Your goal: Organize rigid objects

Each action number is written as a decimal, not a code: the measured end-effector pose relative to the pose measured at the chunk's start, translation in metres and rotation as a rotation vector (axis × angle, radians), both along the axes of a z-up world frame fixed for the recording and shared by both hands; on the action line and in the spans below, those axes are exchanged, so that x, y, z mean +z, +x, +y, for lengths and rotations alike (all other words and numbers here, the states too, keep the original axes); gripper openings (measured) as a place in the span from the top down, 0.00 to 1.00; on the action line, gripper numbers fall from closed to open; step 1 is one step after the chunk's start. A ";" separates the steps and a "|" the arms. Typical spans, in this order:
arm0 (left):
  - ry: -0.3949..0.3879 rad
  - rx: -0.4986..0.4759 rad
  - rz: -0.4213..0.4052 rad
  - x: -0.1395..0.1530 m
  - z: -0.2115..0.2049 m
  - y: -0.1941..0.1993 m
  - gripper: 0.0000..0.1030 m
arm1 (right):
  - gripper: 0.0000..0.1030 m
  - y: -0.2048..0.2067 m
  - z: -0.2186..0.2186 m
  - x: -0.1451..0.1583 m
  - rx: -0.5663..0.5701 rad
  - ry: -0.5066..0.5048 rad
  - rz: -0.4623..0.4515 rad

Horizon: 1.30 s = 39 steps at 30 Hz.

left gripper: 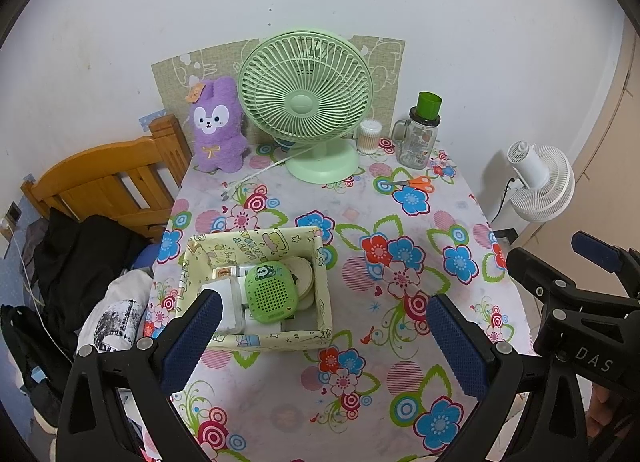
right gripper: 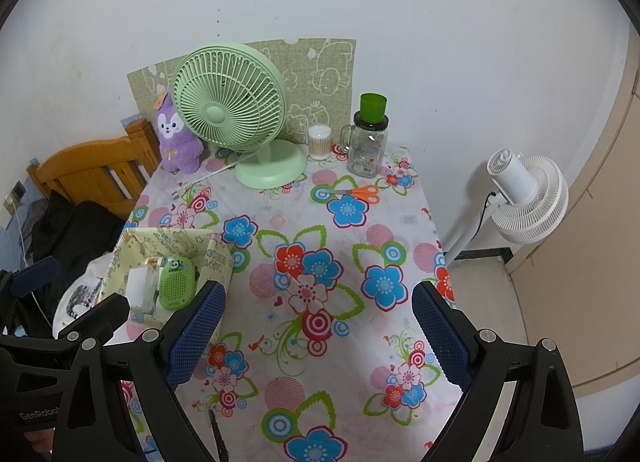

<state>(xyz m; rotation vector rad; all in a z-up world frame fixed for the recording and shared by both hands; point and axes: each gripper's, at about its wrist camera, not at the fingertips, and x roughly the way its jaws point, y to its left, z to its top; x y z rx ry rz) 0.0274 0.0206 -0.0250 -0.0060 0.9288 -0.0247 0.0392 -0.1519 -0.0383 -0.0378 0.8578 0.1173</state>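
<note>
I see my left gripper (left gripper: pixel 324 338) with its blue fingers (left gripper: pixel 192 338) spread wide and nothing between them, hovering over the near edge of the table (left gripper: pixel 452 218) with its flowered cloth. My right gripper (right gripper: pixel 318 336) is just as wide and empty, over bare cloth. In the left view the other gripper's black frame cuts in at four o'clock.

Just past my left fingers, at about eleven o'clock, sits the yellow fabric box (left gripper: pixel 256 338). Inside it lie a green speaker (left gripper: pixel 266 292), a white block (left gripper: pixel 230 302) and a round cream tin (left gripper: pixel 300 274), packed close together. My left finger partly covers the box's near left corner.

Farther on, at one o'clock, orange scissors (left gripper: pixel 416 184) lie flat on the cloth, well apart from the box. Along the far edge stand a purple plush rabbit (left gripper: pixel 218 130), a green desk fan (left gripper: pixel 306 102), a tub of cotton swabs (left gripper: pixel 369 137) and a glass jar (left gripper: pixel 418 142) with a green cup (left gripper: pixel 430 104) on top. A white floor fan (right gripper: pixel 524 198) stands off the table at two o'clock, a wooden bed frame (left gripper: pixel 104 178) at ten.
</note>
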 end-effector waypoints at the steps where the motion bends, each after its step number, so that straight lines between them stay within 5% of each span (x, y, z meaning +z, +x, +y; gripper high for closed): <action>1: 0.000 0.000 0.000 0.000 0.002 0.000 0.00 | 0.07 0.000 0.000 0.000 0.000 0.000 0.001; 39: 0.005 0.006 0.009 -0.001 -0.002 -0.001 0.00 | 0.07 0.000 -0.004 -0.001 0.001 -0.003 0.009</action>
